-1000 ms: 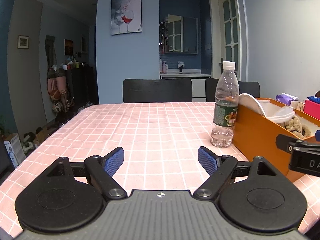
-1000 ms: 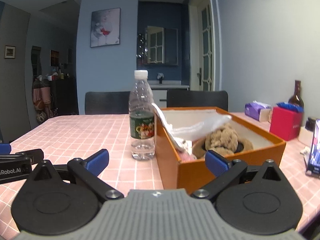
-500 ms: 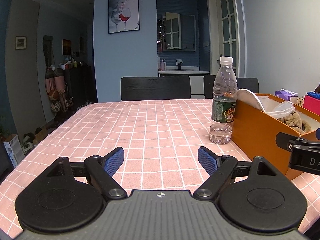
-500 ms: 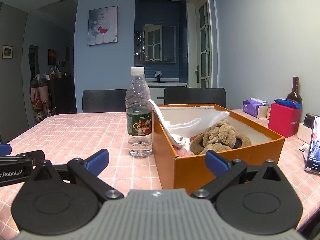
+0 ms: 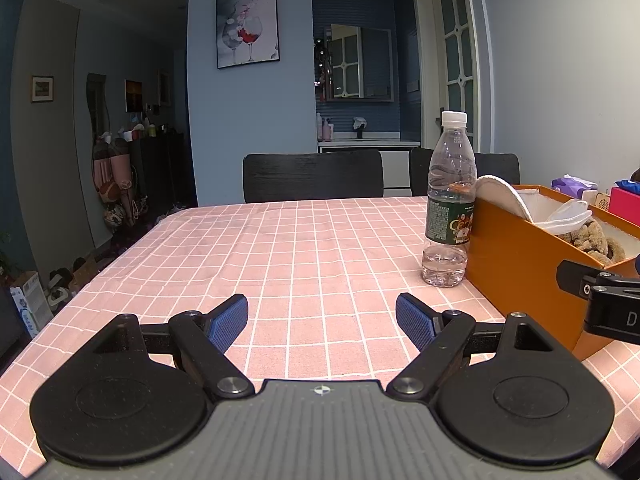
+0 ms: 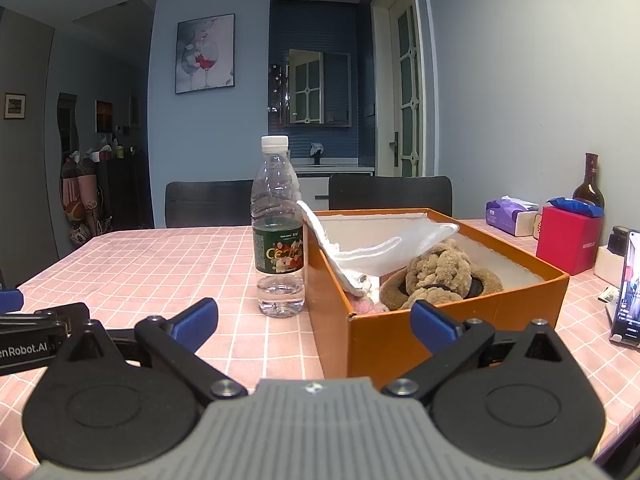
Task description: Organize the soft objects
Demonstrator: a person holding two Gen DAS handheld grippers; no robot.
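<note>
Hovering low over the tablecloth (image 5: 304, 248), left gripper (image 5: 322, 316) and right gripper (image 6: 314, 320) both gape wide, empty. Brown plush toy (image 6: 440, 276) and white slipper (image 6: 360, 252) sit right of centre inside orange box (image 6: 440, 332). Judged light, squashy; pinch a plush fold.

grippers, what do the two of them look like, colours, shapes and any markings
Both match. The left gripper and right gripper each have black linkage arms with silver pivot screws, two round black discs, a ribbed grey body with a small round emblem, and blue textured pads on the fingertips. White lettering shows on each gripper's side, cut off in both views; on the left one it ends "Robot.AI". No hands, sleeves or cables show.
</note>
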